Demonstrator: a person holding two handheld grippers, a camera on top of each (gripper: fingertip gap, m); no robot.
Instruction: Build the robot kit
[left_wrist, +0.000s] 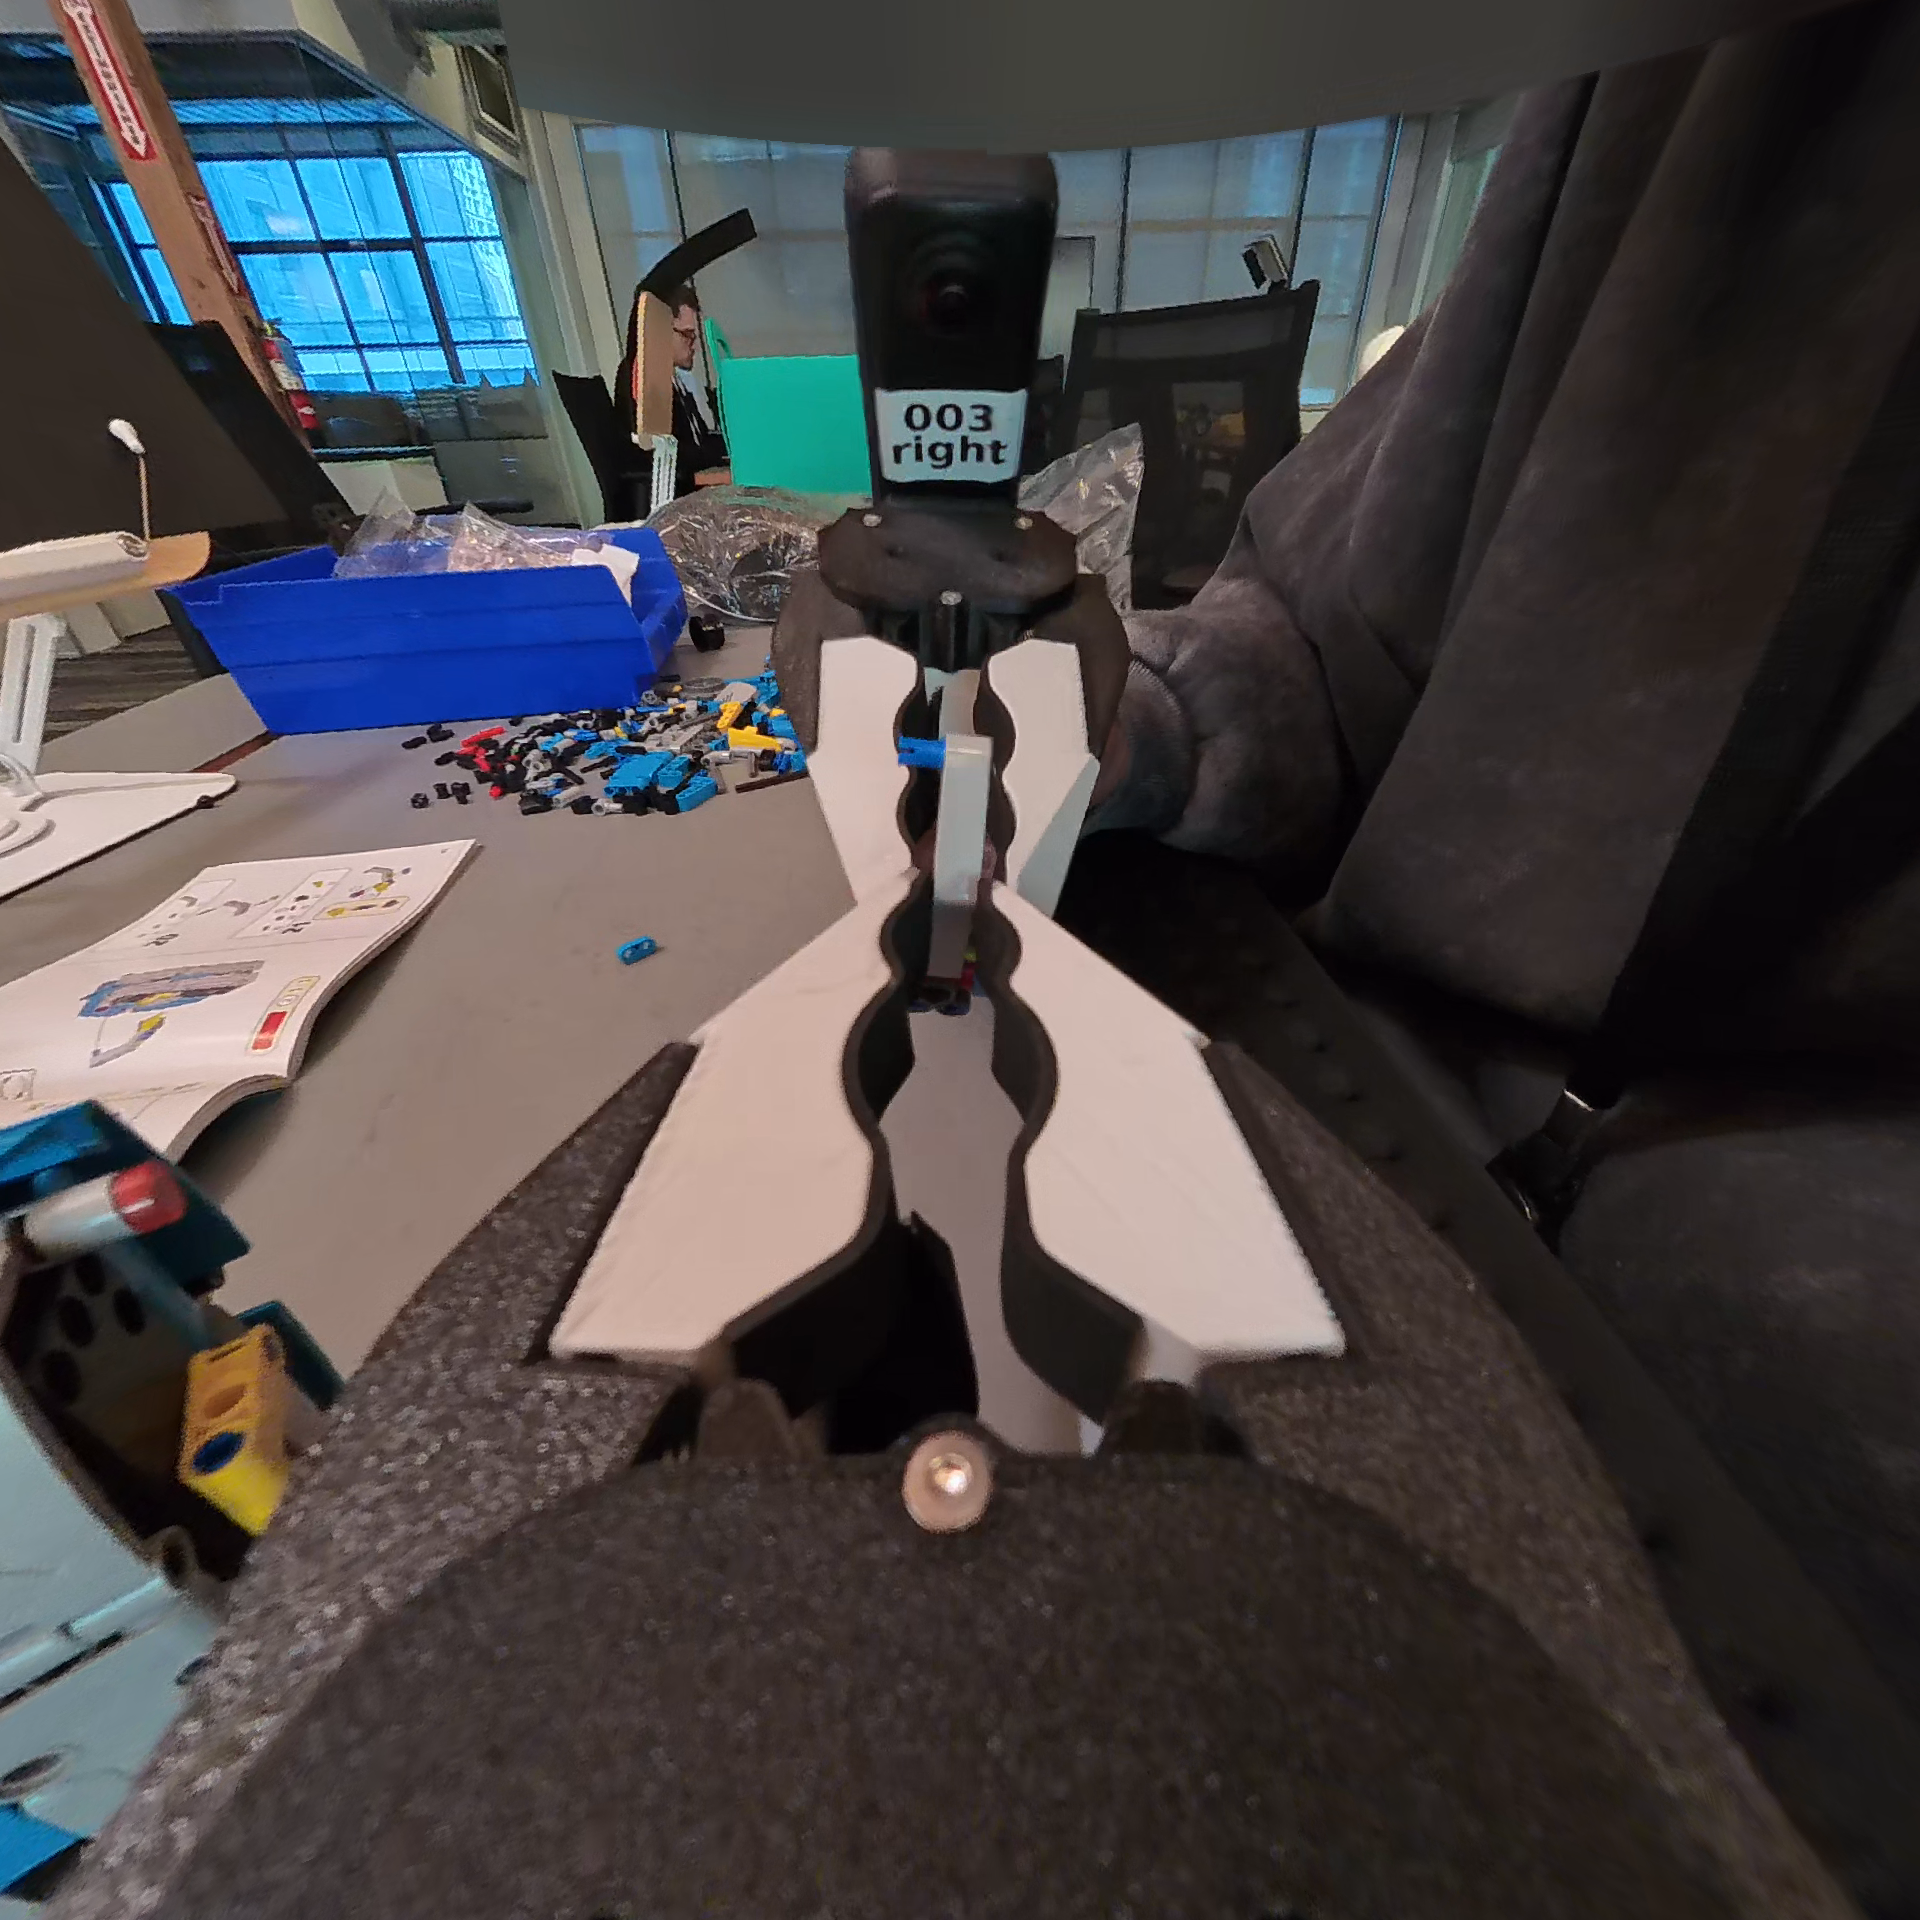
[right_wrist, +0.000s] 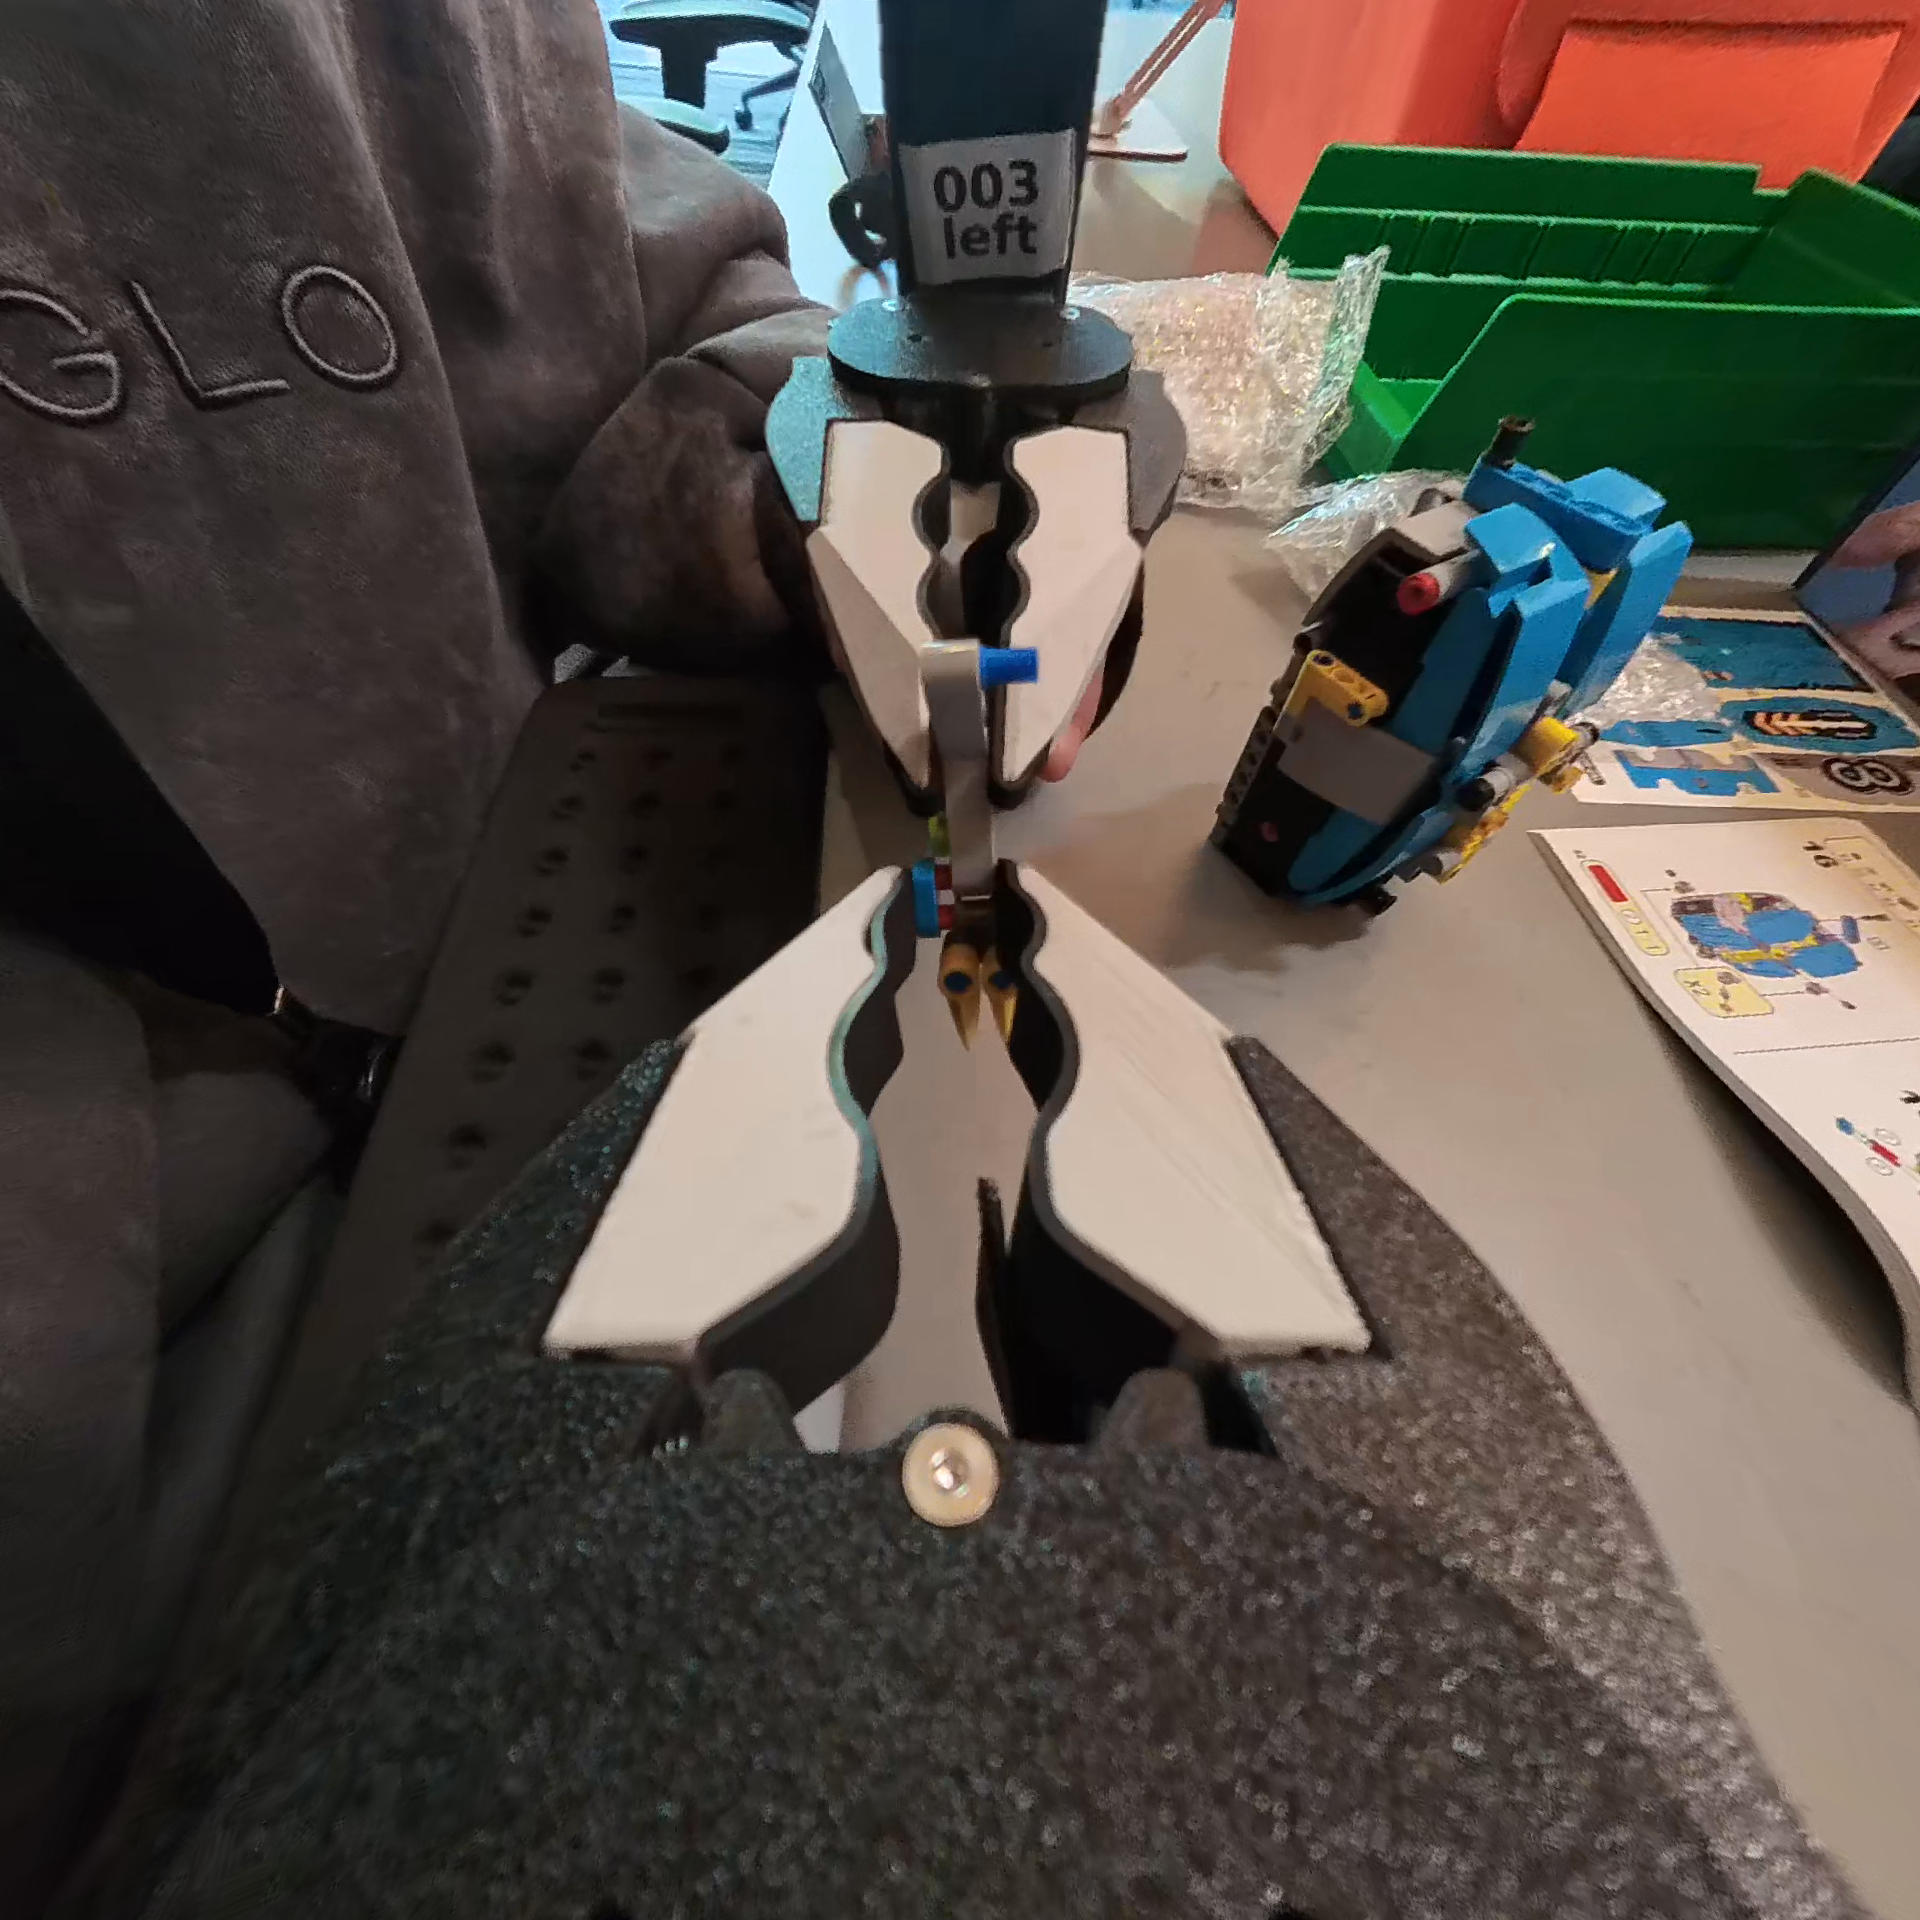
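Grey beam (left_wrist: 956, 831), a long toy-brick piece with a blue pin (left_wrist: 916, 750) at one end, hangs in the air between the two grippers, which face each other tip to tip above the near edge of the grey table (left_wrist: 582, 997). Left gripper (left_wrist: 951, 935) is clamped on one end of it, right gripper (right_wrist: 961, 894) on the other end, beside small blue, red and yellow bricks (right_wrist: 971, 982). Farther right on the table stands a blue and black brick model (right_wrist: 1455, 696), near an open instruction booklet (right_wrist: 1756, 956) and a green bin (right_wrist: 1662, 343). Far left lie loose bricks (left_wrist: 623, 758) and a blue bin (left_wrist: 436, 634).
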